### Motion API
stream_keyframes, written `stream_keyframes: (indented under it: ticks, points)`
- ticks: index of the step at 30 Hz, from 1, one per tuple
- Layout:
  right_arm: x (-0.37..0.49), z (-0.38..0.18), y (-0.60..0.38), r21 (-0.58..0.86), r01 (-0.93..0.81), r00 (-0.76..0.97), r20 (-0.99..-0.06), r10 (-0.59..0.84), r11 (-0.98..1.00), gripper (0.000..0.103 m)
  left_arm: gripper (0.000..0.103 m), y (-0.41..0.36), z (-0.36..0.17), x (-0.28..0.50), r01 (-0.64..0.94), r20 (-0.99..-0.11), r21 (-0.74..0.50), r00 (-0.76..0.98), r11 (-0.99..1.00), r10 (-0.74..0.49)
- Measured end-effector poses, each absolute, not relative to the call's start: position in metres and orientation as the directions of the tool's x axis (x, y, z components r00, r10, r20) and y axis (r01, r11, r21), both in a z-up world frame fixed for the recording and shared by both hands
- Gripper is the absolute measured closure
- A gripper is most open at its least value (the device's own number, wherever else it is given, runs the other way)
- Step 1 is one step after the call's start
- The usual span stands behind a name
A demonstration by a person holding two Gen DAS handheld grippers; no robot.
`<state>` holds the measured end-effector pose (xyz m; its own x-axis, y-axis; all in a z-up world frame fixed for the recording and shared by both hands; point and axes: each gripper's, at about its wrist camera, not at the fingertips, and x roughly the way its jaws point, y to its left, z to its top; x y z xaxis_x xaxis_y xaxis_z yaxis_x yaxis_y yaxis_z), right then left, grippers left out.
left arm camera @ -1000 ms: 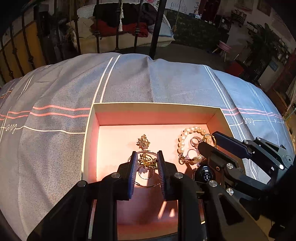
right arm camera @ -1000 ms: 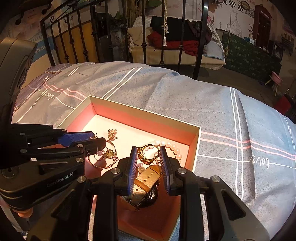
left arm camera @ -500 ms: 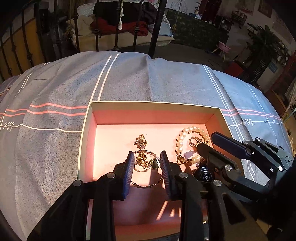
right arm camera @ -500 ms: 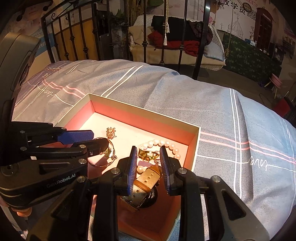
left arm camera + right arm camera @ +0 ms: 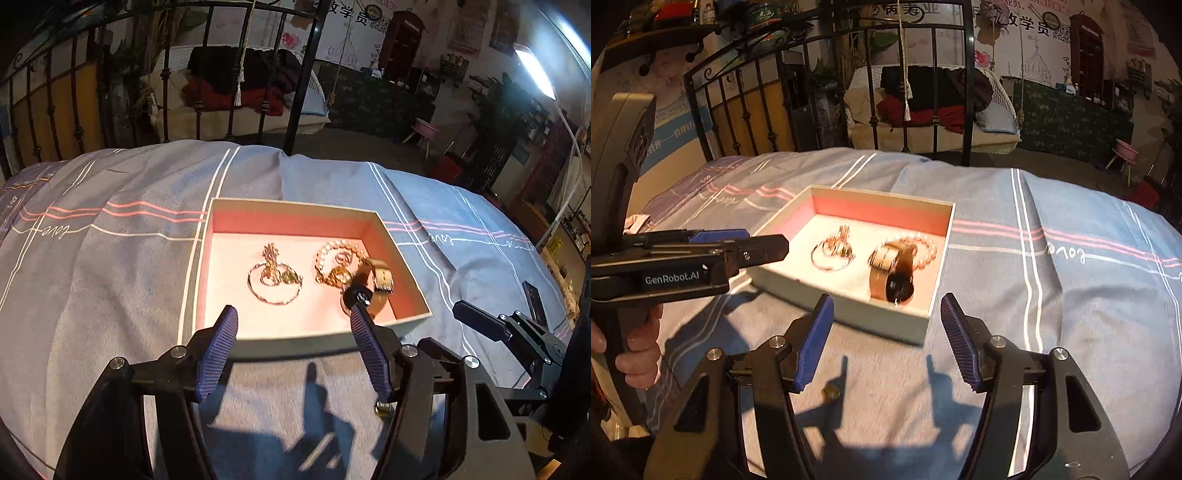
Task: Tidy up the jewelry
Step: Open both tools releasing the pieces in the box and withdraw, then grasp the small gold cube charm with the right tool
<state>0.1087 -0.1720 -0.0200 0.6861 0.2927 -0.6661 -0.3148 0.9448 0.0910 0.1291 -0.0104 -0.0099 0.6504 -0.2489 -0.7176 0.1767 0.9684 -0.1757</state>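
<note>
An open box with a pink lining [image 5: 413,291] [image 5: 846,314] lies on the bed. In it lie a thin hoop bangle with gold charms [image 5: 275,278] [image 5: 833,254], a pearl bracelet [image 5: 340,251] [image 5: 925,247] and a watch with a tan strap [image 5: 373,286] [image 5: 892,275]. My left gripper [image 5: 295,354] is open and empty, above the bedspread just in front of the box. My right gripper [image 5: 886,341] is open and empty, also in front of the box.
The bed has a blue-grey striped bedspread [image 5: 110,266] [image 5: 1052,295]. A black iron bed rail [image 5: 295,92] stands behind it, with a room of furniture beyond. The left gripper's body shows in the right wrist view [image 5: 676,273], the right gripper's in the left wrist view [image 5: 517,332].
Both grippers have opened wide and pulled back out of the box. The right gripper has let go of the watch, which now lies in the box. The charms and bangle stay in the box.
</note>
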Motion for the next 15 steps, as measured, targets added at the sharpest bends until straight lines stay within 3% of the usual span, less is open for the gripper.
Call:
stream_keyframes:
  ticks: [7,15]
  points:
    - [0.070,-0.057,-0.158,0.109,-0.357,0.607,-0.728,0.318,0.928,0.042,0.041,-0.020,-0.053,0.092,0.182,-0.752,-0.085,0.634,0.980,-0.183]
    - [0.079,-0.067,-0.146,0.093,-0.368,0.576,-0.759,0.305,0.925,0.045,0.042,-0.014,-0.063,0.094,0.160,-0.757,-0.095,0.630,0.982,-0.176]
